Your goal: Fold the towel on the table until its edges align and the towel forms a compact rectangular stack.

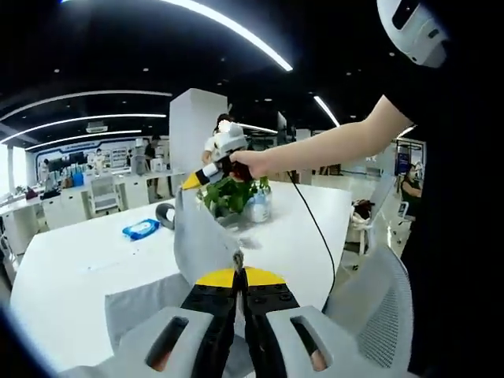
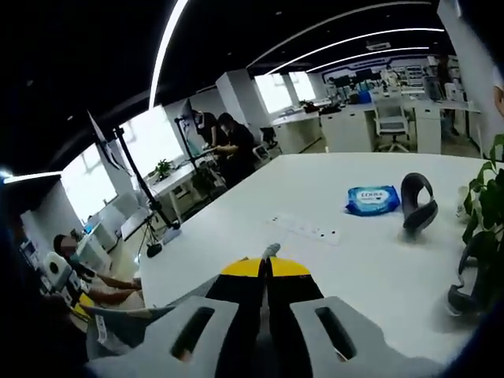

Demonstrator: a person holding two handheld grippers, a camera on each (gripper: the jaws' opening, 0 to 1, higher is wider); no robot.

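A grey towel hangs stretched in the air over the white table, and its lower part lies on the tabletop at the near left. In the left gripper view my left gripper is shut on one edge of it at the bottom. The right gripper, held by a person's hand, is shut on the towel's upper corner farther away. In the right gripper view my right gripper is shut, with a small tip of towel poking out between the yellow jaws. More grey cloth hangs below to the left.
On the table lie a blue wipes pack, black headphones, a white power strip and a potted plant. A black cable trails over the table. A grey chair stands at the right.
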